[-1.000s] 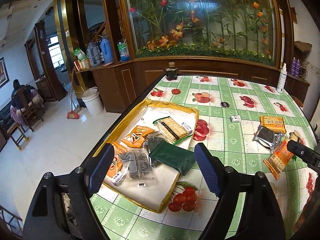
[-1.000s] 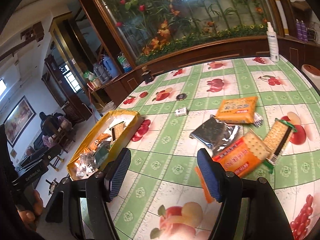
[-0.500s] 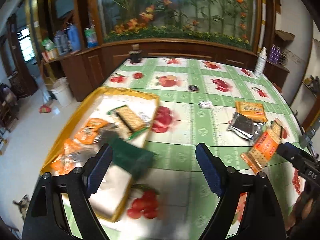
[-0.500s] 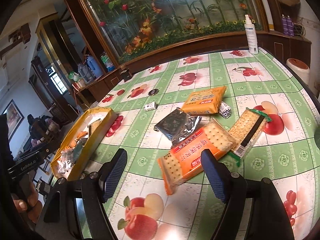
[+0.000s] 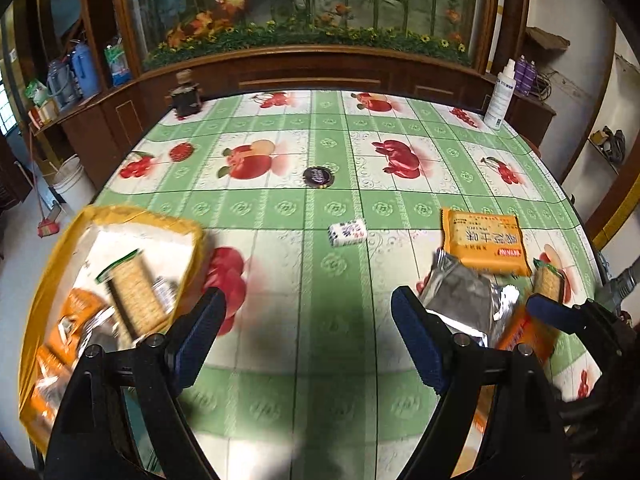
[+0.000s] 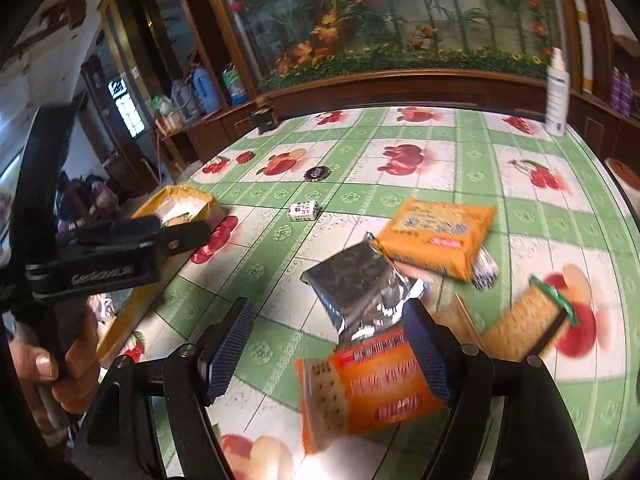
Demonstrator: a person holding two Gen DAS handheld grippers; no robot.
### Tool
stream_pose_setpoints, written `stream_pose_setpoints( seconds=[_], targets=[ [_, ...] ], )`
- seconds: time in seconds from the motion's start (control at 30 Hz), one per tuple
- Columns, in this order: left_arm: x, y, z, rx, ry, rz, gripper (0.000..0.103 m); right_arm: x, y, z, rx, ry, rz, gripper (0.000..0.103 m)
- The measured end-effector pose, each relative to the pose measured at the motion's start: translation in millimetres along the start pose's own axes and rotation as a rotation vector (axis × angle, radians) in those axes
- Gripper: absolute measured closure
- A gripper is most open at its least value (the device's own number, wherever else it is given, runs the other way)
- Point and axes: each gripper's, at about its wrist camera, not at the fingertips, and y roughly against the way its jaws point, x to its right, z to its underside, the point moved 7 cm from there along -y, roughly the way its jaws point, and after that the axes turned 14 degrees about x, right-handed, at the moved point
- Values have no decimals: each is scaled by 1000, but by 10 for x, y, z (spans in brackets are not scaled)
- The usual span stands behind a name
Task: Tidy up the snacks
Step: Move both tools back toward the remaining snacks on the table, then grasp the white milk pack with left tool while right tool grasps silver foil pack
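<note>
A yellow tray at the table's left edge holds several snack packs, among them a cracker sleeve; the tray also shows in the right wrist view. Loose on the table lie an orange cracker pack, a silver foil pack, a flat orange pack, a green-ended cracker sleeve and a small white packet. My right gripper is open, its jaws either side of the orange cracker pack. My left gripper is open and empty over bare tablecloth, right of the tray.
A dark round lid lies mid-table. A white spray bottle and a dark jar stand at the far edge. The table edge curves close on the right. A wooden cabinet with a flower display rises behind.
My left gripper has swung right, away from the tray toward the table's middle. My right gripper has moved down and forward over the orange cracker pack.
</note>
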Motion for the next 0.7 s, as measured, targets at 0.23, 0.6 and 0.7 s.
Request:
stream_pose_setpoints(
  seconds=[0.23,0.6,0.7],
  targets=[
    [118,-580,-59,-88,31,44,18,-57,-383,-47,-55,204,15,20],
    [182,-978,27,-111,3,21,52,77,-717,108,-153,245,26,30],
    [141,-958,17,-116,6,24,75,86,-765,164,-176,229,16,41]
  ],
)
